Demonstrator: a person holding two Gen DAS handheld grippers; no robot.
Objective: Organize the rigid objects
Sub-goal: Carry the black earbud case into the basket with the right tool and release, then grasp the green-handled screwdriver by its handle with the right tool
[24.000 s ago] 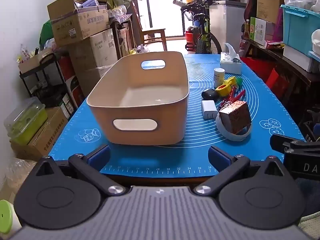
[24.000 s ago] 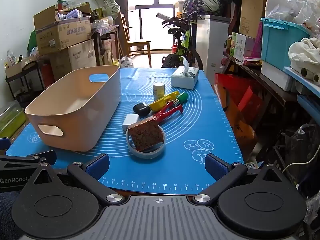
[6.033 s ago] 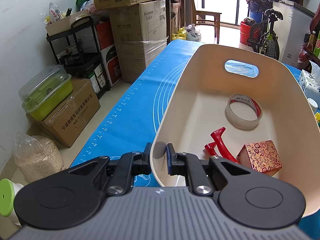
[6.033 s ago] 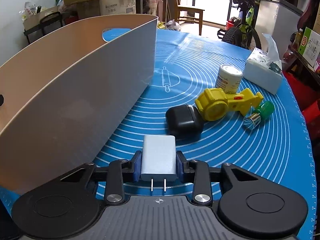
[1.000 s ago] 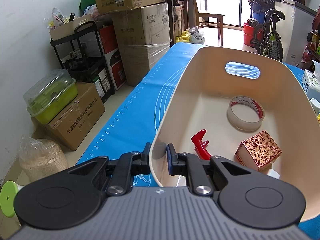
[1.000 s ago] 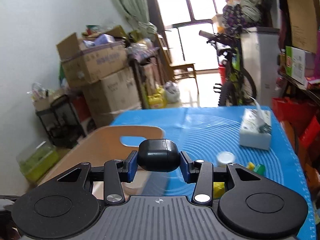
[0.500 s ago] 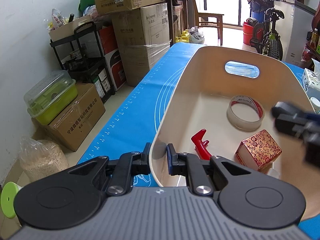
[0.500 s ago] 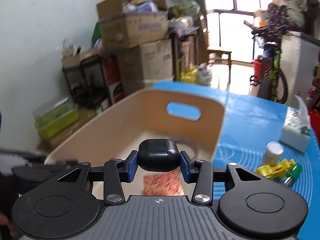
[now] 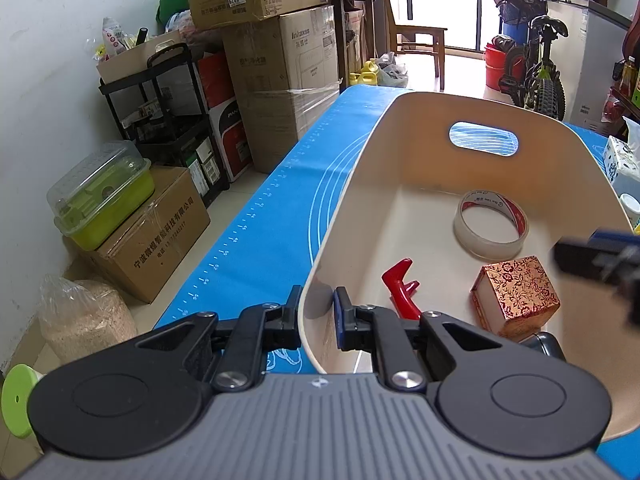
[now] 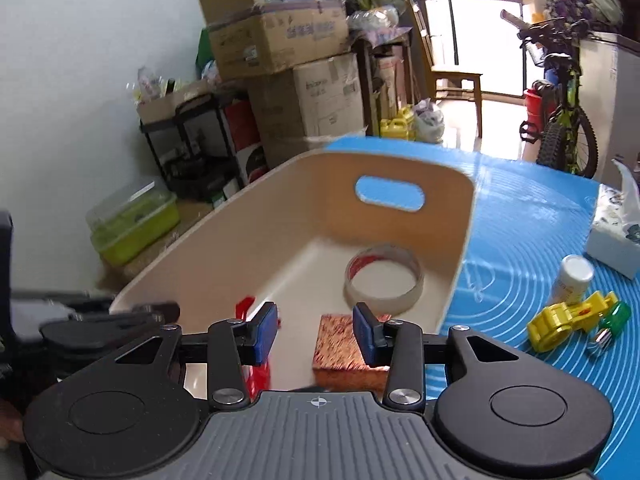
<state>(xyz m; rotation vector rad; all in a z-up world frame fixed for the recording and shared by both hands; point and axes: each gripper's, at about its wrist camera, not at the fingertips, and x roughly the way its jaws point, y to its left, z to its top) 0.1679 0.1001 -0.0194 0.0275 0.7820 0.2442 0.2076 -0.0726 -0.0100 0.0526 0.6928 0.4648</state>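
**Q:** Bin wall in the left wrist view — who has it?

**A:** The left gripper (image 9: 316,312), clenched on the near rim of the beige plastic bin (image 9: 360,184), one finger outside and one inside. The bin stands on a blue silicone mat (image 9: 272,208). Inside lie a roll of clear tape (image 9: 491,224) toward the far end, a red clamp (image 9: 400,286) nearer, and a red-and-gold patterned box (image 9: 515,297) to its right. A dark rounded case (image 9: 545,345) shows just below the box, partly hidden. The right gripper (image 9: 600,258) enters blurred from the right edge.

**Q:** And from the right wrist?

**A:** The right gripper (image 10: 316,334) hangs over the bin (image 10: 248,240) with its blue pads (image 10: 266,330) apart and nothing between them. Below sit the tape (image 10: 383,280), the patterned box (image 10: 344,346) and the red clamp (image 10: 245,307). On the mat (image 10: 528,248) right of the bin: a white jar (image 10: 573,278), a yellow toy (image 10: 568,316), a green bulb (image 10: 612,322) touching it, and a tissue pack (image 10: 614,240) farther off.
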